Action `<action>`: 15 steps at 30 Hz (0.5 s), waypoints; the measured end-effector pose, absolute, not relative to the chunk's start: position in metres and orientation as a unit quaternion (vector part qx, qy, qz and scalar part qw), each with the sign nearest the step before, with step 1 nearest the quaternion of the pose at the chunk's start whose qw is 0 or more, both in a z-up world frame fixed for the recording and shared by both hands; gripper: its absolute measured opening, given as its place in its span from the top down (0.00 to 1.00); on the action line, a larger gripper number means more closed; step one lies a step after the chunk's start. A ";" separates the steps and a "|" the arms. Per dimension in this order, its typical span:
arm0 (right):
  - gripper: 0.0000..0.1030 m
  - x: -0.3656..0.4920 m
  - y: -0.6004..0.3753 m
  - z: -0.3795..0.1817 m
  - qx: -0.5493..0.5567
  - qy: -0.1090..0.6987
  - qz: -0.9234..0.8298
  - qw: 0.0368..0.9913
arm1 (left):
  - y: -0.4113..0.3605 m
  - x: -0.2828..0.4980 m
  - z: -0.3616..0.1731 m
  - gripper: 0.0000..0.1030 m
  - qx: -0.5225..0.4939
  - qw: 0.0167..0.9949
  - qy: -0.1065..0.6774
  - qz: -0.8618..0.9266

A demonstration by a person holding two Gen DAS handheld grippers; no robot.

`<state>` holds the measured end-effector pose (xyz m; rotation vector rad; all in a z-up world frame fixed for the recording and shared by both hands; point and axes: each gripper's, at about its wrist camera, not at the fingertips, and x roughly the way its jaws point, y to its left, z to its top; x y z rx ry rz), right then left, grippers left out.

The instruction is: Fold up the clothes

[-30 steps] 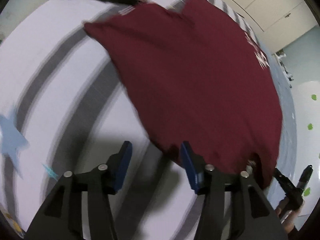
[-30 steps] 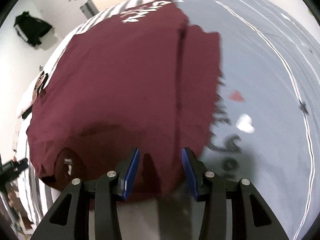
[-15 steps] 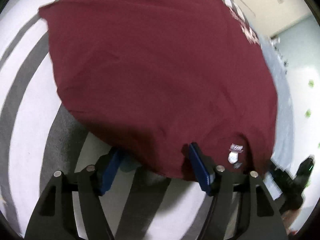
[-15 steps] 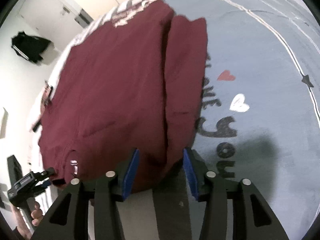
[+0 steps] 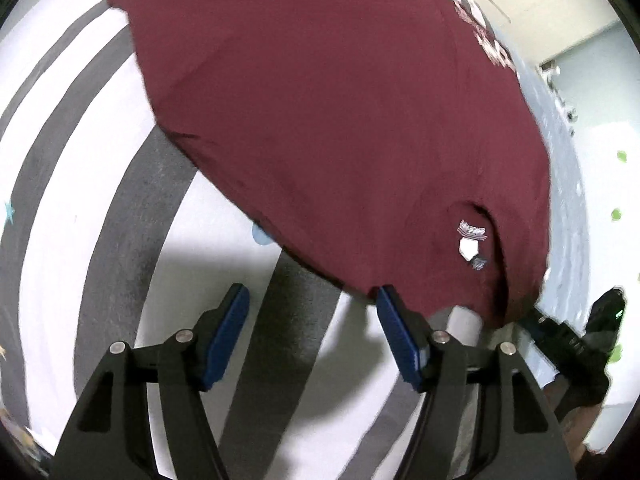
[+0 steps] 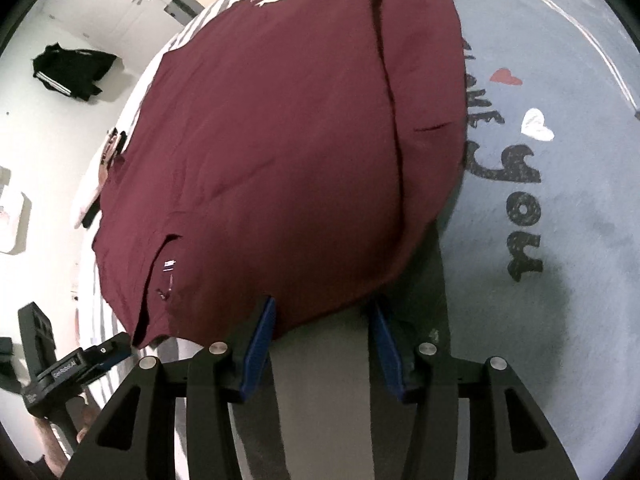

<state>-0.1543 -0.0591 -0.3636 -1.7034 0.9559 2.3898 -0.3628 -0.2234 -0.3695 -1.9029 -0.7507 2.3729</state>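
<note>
Striped bedcover (image 5: 100, 208) | maroon shirt (image 5: 340, 120) hem at open left tongs (image 5: 312, 332)

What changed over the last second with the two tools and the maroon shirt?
Both tools moved in toward the maroon shirt: the left tool and the right tool now sit at its near collar edge, open, gripping nothing. The shirt stayed flat on the bedspread, one side still folded over.
</note>
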 end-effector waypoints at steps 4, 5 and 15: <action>0.55 -0.159 -0.056 -0.366 -0.546 0.317 0.775 0.016 | -0.233 -0.373 -0.369 0.38 -0.597 -0.005 -0.258 0.760; 0.55 -0.161 -0.054 -0.366 -0.544 0.318 0.776 0.014 | -0.234 -0.377 -0.371 0.38 -0.595 -0.007 -0.262 0.760; 0.94 -0.184 -0.046 -0.378 -0.532 0.325 0.782 0.015 | -0.232 -0.392 -0.363 0.94 -0.589 -0.027 -0.191 0.785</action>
